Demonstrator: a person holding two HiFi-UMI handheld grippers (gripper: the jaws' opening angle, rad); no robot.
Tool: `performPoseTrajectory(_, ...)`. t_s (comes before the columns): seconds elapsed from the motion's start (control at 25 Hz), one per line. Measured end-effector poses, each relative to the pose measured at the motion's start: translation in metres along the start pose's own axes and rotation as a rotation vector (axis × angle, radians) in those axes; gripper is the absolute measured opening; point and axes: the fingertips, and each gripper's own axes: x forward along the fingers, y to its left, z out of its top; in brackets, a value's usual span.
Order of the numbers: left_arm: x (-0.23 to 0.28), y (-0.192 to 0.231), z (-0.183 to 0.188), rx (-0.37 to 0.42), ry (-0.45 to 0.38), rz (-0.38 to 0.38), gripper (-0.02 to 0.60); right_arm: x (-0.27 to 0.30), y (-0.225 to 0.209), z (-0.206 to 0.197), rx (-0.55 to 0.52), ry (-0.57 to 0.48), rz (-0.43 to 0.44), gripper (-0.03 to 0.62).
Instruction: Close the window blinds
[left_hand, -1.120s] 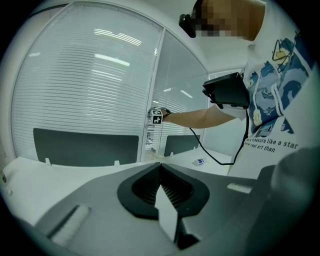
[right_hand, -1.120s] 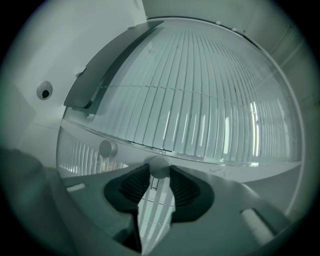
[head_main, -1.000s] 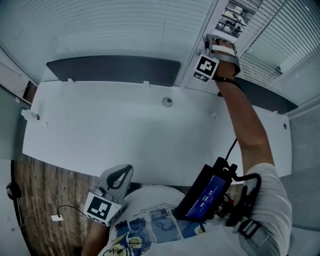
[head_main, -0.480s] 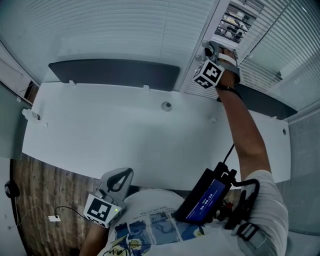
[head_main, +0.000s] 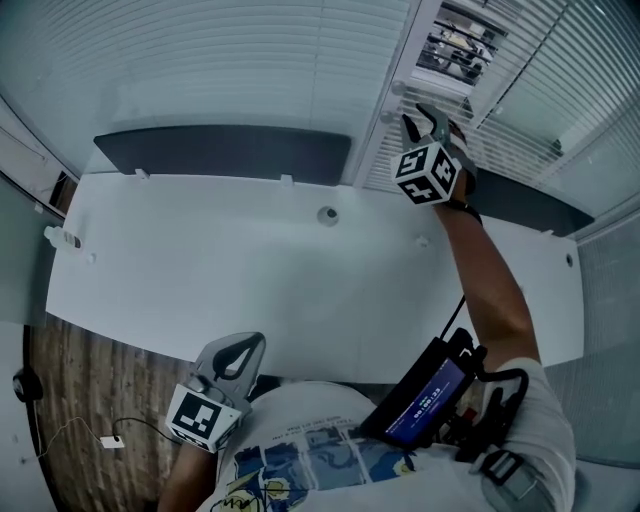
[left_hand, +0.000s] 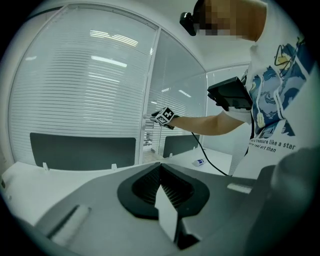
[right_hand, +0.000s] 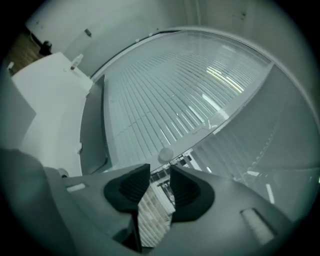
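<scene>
White slatted blinds cover the windows beyond the desk. The wide left blind has its slats flat. The narrow middle blind has gaps that show the room behind. My right gripper is held up at the post beside this narrow blind. In the right gripper view its jaws stand apart after closing a little, with only slats and a small round knob beyond the gap. My left gripper hangs low by the person's body, shut and empty.
A white desk with a round grommet lies below the blinds, and a dark divider panel runs along its far edge. A black screen device with cables hangs at the person's waist. Wooden floor shows at the left.
My right gripper has rolled about its own line and shifted down and to the right, a little off the blind post. The left gripper has hardly moved.
</scene>
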Motion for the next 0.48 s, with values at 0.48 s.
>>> performPoseTrajectory(0.48, 0.025, -0.002, 0.011, 0.046, 0.005, 0.0, 0.006, -0.082, 0.057, -0.034, 0.467, -0.056, 0.25, 0.003)
